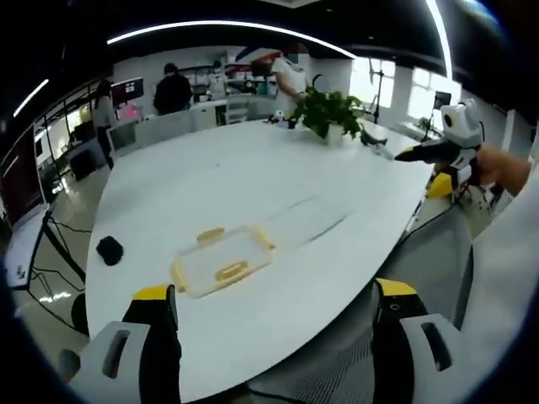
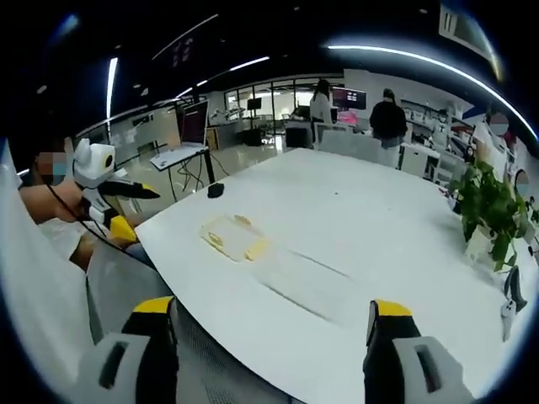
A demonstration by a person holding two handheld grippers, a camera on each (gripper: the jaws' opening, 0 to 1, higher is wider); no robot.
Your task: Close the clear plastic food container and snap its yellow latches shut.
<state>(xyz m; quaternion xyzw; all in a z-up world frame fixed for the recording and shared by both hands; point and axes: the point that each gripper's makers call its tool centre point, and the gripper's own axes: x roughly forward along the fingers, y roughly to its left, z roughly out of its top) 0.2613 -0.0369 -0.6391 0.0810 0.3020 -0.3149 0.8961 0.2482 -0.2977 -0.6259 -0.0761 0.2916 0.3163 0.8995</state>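
1. One large white counter [image 1: 253, 185] is carrying the task's things; in the right gripper view it [image 2: 370, 227] is stretching away toward the room behind.
2. One yellow-latched lid [image 1: 222, 261] is lying flat on the counter near its front edge, just ahead of the left hand-held gripper. Three of its yellow latches are showing in the left gripper view: one at the far edge, one at the near edge and one at the left end.
3. One clear plastic container [image 1: 305, 220] is sitting just beside the lid, faint against the white surface. In the right gripper view the lid [image 2: 233, 238] and the container [image 2: 307, 282] are lying side by side; whether they are touching cannot be told.
4. The left hand-held gripper [image 1: 274, 324] is hanging released above the counter's near edge, its two yellow-tipped jaws wide apart and grasping nothing.
5. The right hand-held gripper [image 2: 271, 337] is likewise hanging released, jaws spread wide, with nothing between them. It is also appearing at the right of the left gripper view [image 1: 417, 154], held in a person's hand [image 1: 504, 168].
6. One potted plant [image 1: 330, 112] is standing at the far end of the counter.
7. One small black object [image 1: 109, 250] is resting near the counter's left edge.
8. Several people are standing beyond the counter.
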